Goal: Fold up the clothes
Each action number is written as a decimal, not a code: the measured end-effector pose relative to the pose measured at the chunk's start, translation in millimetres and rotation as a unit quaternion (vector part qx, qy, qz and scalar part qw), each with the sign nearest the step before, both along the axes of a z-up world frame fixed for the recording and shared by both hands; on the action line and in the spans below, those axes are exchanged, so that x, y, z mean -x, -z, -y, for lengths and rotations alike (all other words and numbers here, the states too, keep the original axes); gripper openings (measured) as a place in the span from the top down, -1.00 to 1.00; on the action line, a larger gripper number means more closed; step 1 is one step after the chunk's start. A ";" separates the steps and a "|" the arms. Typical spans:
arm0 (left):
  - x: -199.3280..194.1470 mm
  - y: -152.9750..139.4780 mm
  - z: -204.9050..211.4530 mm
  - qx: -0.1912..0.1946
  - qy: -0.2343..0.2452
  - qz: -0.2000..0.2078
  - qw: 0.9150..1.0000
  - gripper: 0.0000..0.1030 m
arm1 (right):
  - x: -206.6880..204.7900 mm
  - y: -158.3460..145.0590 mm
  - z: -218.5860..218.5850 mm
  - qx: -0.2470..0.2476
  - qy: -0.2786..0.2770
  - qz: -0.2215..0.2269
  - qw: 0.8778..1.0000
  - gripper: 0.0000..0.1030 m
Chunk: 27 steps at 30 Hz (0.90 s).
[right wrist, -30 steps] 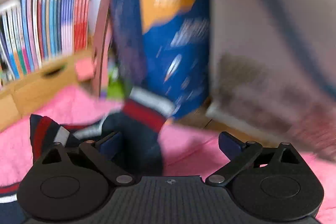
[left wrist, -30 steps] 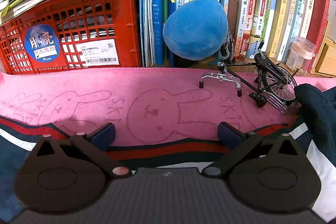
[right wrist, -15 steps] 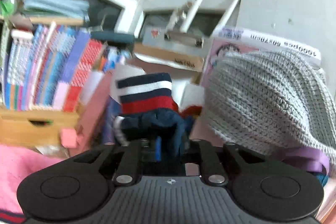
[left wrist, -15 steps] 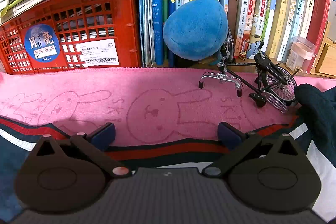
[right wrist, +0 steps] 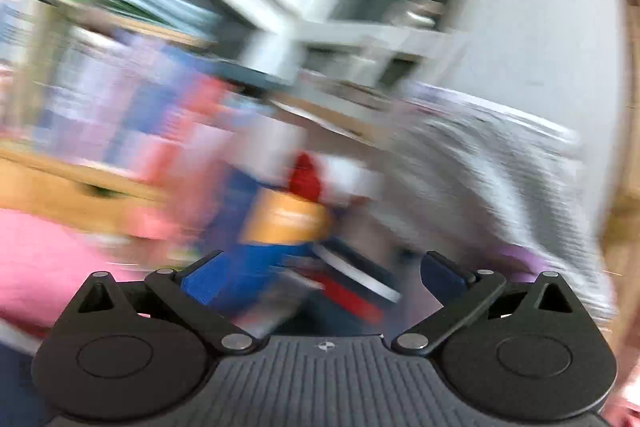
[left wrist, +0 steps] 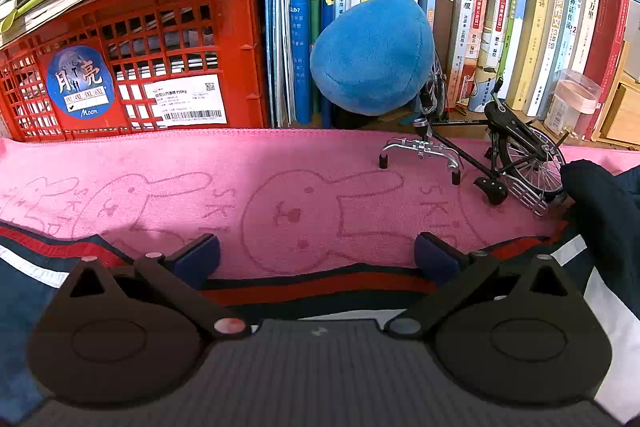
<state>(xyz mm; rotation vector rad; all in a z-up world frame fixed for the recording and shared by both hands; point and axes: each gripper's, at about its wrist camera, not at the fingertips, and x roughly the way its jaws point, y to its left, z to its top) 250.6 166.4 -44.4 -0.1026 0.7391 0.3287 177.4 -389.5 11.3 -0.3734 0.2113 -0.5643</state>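
Striped garment (left wrist: pixel 320 289): spread on pink towel (left wrist: pixel 280 179), ready for folding. Left claw (left wrist: pixel 318 257) released above its hem; right claw (right wrist: pixel 318 277) opening, garment's cuff loose between.

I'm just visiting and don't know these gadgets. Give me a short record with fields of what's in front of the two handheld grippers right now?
surface: pink towel with rabbit outlines
garment: navy garment with red and white stripes, lying on the towel's near edge
left gripper: open, over the garment's striped edge, gripping nothing
right gripper: jaws opening; view blurred, striped cloth lies between them, not pinched
behind towel: red crate, row of books, blue plush
on towel: model bicycle
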 end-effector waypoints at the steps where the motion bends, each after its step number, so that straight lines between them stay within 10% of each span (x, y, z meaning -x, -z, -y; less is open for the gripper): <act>1: 0.1 0.1 0.4 0.000 0.000 0.000 1.000 -1.00 | -0.3 2.9 -8.5 0.003 -0.005 -0.010 1.000 -1.00; 7: 0.2 0.4 0.5 0.000 0.000 0.000 1.000 -1.00 | -12.9 4.7 -5.5 -0.091 -0.020 -0.056 0.994 -0.97; 10: 0.2 0.4 -0.2 0.001 0.003 0.000 1.000 -1.00 | 5.8 7.2 -36.7 -0.246 -0.251 -0.096 0.931 -0.98; 15: -0.8 0.6 0.3 0.002 0.003 -0.001 1.000 -1.00 | 6.8 39.4 -127.0 -0.264 -0.416 -0.199 0.847 -0.99; 19: -1.2 0.8 -0.1 0.004 0.003 0.000 1.000 -1.00 | 5.6 71.0 -159.2 -0.158 -0.405 -0.256 0.864 -0.99; 27: -2.5 -0.9 0.5 0.005 -0.002 -0.002 1.000 -1.00 | -39.5 74.2 -30.4 -0.239 -0.118 -0.209 0.941 -1.00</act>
